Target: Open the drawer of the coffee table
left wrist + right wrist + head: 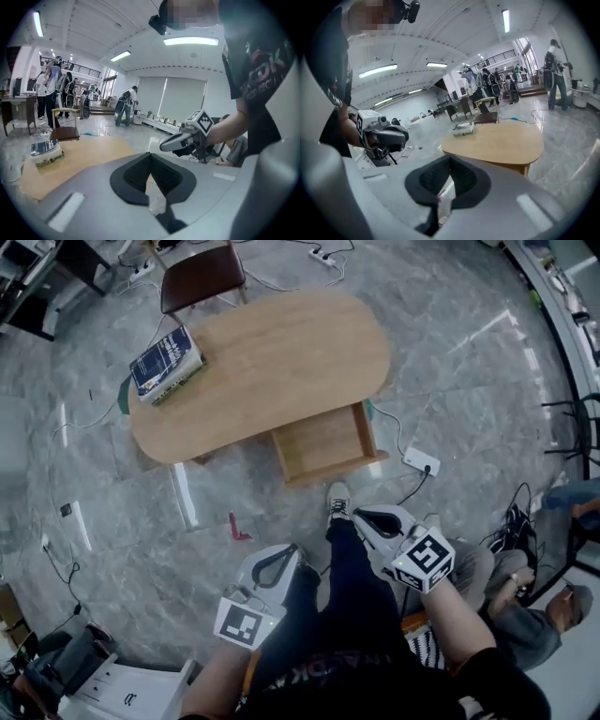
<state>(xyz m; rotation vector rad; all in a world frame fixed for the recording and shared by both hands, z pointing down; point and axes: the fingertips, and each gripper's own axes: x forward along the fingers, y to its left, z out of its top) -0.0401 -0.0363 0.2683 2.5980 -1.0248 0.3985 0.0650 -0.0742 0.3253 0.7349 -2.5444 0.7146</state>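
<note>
The oval wooden coffee table stands on the grey floor, and its drawer is pulled out toward me, showing a bare wooden bottom. Both grippers hang well short of the table, above my legs. My left gripper is shut with nothing in it, and so is my right gripper. In the left gripper view the closed jaws point past the table top, with the right gripper to the right. The right gripper view has its closed jaws below the table.
A thick book lies on the table's far left end. A brown chair stands behind the table. A white power strip and cables lie right of the drawer. A person sits at the right. A white box sits at the bottom left.
</note>
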